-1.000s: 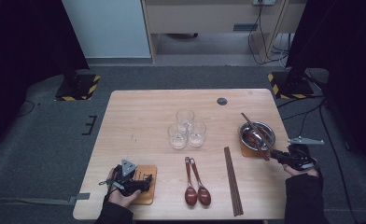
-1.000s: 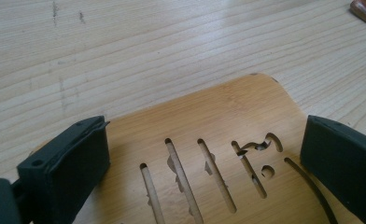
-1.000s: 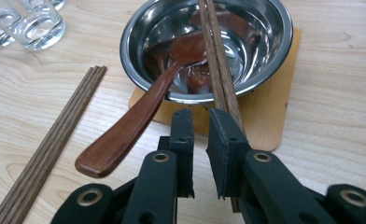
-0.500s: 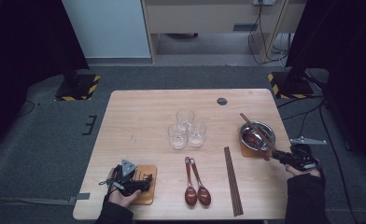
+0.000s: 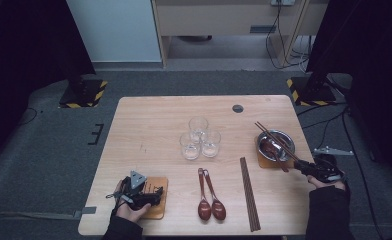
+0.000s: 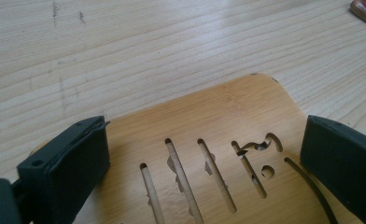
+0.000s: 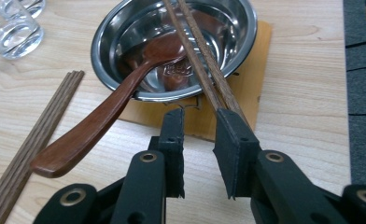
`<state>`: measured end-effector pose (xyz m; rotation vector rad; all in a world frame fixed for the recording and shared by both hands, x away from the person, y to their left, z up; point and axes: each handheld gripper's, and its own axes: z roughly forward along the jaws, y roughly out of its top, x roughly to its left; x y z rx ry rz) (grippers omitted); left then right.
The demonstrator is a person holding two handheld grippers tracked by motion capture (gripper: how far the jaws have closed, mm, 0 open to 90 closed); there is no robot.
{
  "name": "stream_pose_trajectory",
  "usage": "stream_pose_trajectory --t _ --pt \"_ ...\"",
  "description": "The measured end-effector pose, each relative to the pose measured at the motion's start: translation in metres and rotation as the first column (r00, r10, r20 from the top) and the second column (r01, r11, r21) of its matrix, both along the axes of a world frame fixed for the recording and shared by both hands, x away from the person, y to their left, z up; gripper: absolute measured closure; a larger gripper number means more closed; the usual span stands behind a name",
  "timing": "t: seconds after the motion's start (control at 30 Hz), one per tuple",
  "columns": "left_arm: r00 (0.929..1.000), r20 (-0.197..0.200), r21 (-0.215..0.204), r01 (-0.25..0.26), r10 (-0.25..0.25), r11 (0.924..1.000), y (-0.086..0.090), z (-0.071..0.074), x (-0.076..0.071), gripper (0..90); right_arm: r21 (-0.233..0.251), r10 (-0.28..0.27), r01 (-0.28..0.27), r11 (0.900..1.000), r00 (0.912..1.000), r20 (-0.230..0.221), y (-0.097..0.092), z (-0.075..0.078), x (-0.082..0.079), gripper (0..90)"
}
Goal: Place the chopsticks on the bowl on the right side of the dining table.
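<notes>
Having just been opening beside the chopsticks (image 7: 204,60) laid across the steel bowl (image 7: 125,28), the right gripper's (image 7: 199,122) jaws are seen parted and holding nothing, while the left gripper (image 6: 204,154) is spread wide over a wooden coaster (image 6: 209,126) on the pale table (image 5: 149,125), with grey carpet (image 5: 44,150) around.

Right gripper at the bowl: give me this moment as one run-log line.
right gripper: jaws just opening, chopsticks released across metal bowl | wooden spoon in bowl | left gripper: open over wooden coaster
</notes>
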<state>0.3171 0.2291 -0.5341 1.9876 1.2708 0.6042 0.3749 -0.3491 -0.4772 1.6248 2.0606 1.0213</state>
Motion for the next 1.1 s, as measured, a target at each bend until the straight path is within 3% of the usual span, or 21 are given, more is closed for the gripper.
stream_pose_trajectory --t 0.77,1.1 --pt "1.0 0.0 0.0 0.001 -0.001 1.0 0.0 0.0 0.0 0.5 0.0 -0.036 0.036 0.9994 0.9991 0.023 -0.007 -0.005 0.004 65.5" --pt "1.0 0.0 0.0 0.001 -0.001 1.0 0.0 0.0 0.0 0.5 0.029 -0.022 0.021 0.9994 0.9978 0.063 -0.004 0.006 0.003 63.7"
